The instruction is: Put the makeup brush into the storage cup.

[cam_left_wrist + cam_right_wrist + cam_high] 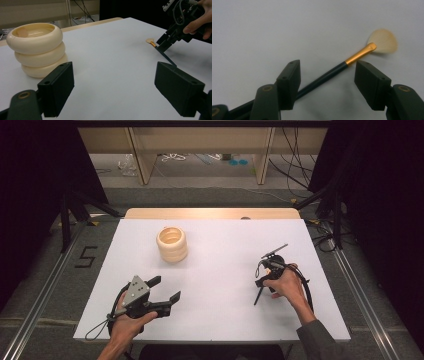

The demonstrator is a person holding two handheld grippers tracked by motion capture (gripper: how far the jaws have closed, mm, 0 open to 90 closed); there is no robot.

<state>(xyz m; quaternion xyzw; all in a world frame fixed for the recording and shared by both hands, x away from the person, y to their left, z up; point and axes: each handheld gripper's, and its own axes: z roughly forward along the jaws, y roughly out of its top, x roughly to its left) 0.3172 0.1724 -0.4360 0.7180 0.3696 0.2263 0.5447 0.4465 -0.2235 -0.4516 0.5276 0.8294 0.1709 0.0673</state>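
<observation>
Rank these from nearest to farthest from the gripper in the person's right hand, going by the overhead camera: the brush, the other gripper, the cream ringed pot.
1. The brush lies on the table between the open jaws of the right gripper.
2. The left gripper comes next, across the table near its front edge.
3. The cream ringed pot stands farthest, toward the back left, though only a little beyond the left gripper.

White worktop (220, 285) with a pale wood far edge, on grey carpet (210, 195). Black curtains (35, 170) hang on both sides. Behind, a wooden shelf unit (200, 140) with loose cables (292, 165) trailing on the floor.
</observation>
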